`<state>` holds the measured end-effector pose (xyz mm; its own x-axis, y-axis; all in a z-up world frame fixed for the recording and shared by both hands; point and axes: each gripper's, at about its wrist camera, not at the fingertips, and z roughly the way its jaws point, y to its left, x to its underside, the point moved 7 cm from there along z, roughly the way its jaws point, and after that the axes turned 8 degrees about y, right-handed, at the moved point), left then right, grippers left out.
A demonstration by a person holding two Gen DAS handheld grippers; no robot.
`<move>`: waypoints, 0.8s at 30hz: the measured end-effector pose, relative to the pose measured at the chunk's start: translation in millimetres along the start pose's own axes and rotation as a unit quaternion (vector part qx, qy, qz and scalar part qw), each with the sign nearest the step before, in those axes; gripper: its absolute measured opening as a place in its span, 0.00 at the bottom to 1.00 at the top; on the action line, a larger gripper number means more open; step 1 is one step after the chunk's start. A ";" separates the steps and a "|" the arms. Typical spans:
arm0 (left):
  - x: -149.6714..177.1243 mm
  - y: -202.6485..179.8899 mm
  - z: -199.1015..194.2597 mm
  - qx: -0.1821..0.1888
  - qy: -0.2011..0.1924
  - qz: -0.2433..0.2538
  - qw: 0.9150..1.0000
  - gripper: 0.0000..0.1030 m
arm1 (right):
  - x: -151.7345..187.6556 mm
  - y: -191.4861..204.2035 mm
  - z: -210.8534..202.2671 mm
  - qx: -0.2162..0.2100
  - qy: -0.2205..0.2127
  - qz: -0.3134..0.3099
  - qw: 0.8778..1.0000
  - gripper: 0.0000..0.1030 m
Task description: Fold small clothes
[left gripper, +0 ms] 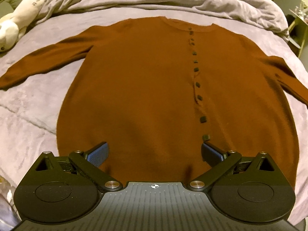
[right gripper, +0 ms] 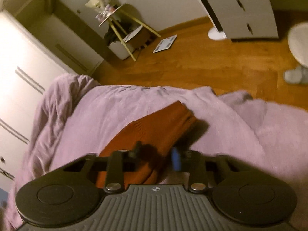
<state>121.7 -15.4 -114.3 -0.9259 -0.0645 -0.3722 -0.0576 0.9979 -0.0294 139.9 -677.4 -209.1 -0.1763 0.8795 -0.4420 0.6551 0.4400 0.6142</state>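
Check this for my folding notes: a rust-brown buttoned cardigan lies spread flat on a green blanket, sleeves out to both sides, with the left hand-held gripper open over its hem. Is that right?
Not quite. The blanket is pale purple, not green, as the left wrist view shows. The rest stands: the rust-brown buttoned cardigan lies spread flat on it, sleeves out to both sides, and the left hand-held gripper is open over its hem.

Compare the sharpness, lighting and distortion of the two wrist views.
Left wrist view: fairly sharp, warm dim light, fisheye bulging the rust cardigan into a rounded shape, a soft shadow near its hem. Right wrist view: motion-blurred throughout, the right tool smeared over the sleeve, a bright washed-out wardrobe at left.
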 end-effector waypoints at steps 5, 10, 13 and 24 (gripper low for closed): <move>-7.2 15.6 -7.5 0.006 -0.022 -0.001 1.000 1.00 | -1.4 82.2 -42.3 -0.014 -0.058 -0.143 0.988 0.05; -30.2 14.5 -22.6 0.055 -0.068 0.001 0.996 1.00 | 103.3 230.8 -98.6 -0.169 -0.052 -0.365 0.914 0.05; -47.8 3.8 -28.9 0.090 -0.092 0.009 0.992 1.00 | 202.4 281.7 -111.6 -0.241 0.018 -0.460 0.854 0.21; -115.4 -74.6 40.4 0.281 -0.013 0.003 0.960 1.00 | 286.7 203.9 -81.8 -0.192 0.161 -0.375 0.893 0.51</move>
<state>248.0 -82.7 -106.7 -0.9156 -0.0658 -0.3966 0.1650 0.8381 -0.5200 162.8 -320.7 -157.1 -0.7021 0.2914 -0.6498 -0.0240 0.9022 0.4306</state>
